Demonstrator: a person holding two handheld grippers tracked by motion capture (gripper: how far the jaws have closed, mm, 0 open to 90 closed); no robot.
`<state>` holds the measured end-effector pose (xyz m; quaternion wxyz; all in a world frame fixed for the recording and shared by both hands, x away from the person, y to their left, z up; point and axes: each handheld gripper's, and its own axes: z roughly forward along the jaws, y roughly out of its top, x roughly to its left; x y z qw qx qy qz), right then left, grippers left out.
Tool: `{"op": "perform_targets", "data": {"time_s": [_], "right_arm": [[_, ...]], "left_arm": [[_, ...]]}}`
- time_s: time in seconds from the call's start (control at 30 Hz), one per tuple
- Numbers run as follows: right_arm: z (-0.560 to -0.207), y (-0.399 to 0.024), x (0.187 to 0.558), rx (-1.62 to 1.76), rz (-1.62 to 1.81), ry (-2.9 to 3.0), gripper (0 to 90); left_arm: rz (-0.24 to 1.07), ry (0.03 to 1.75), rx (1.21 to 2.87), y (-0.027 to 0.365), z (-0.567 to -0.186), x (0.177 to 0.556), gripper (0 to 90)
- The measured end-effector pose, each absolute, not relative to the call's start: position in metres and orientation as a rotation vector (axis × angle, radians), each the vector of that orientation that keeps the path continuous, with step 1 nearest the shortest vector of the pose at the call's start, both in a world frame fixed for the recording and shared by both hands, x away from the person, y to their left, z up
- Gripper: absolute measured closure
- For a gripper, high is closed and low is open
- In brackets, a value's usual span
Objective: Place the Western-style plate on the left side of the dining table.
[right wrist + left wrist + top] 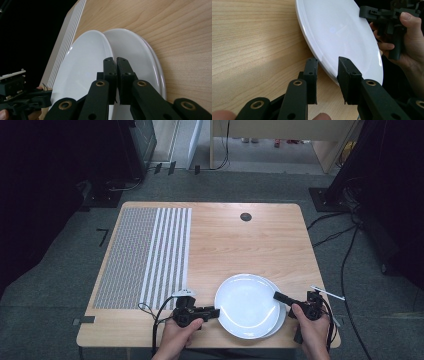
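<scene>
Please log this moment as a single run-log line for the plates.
scene: stacked white plates near table front edge | left tool: straddles top plate rim | right tool: shut on top plate rim | placemat: bare

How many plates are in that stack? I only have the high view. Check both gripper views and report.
Observer: The right gripper view shows the top plate slid partly off a second plate, with what looks like a third rim beneath.
Operator: Confirm the right gripper's bite.
Observer: The right gripper has its jaws nearly together, pinching the top plate's thin edge.
Operator: Now the left.
Observer: The left gripper straddles the opposite rim, one jaw on the wood side, the other over the white face.
</scene>
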<state>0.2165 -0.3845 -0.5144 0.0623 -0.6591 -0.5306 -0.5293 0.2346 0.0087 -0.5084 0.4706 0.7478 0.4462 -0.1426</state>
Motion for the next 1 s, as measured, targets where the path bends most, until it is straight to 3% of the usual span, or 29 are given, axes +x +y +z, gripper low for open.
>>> {"op": "perform_targets", "data": {"time_s": [1.0], "right_arm": [[-0.504, -0.378, 0.211, -1.926, -1.716, -1.449, 89.1]], "left_arm": [[-0.313, 1.121, 1.758, 0.022, -0.498, 0.237, 74.8]]}}
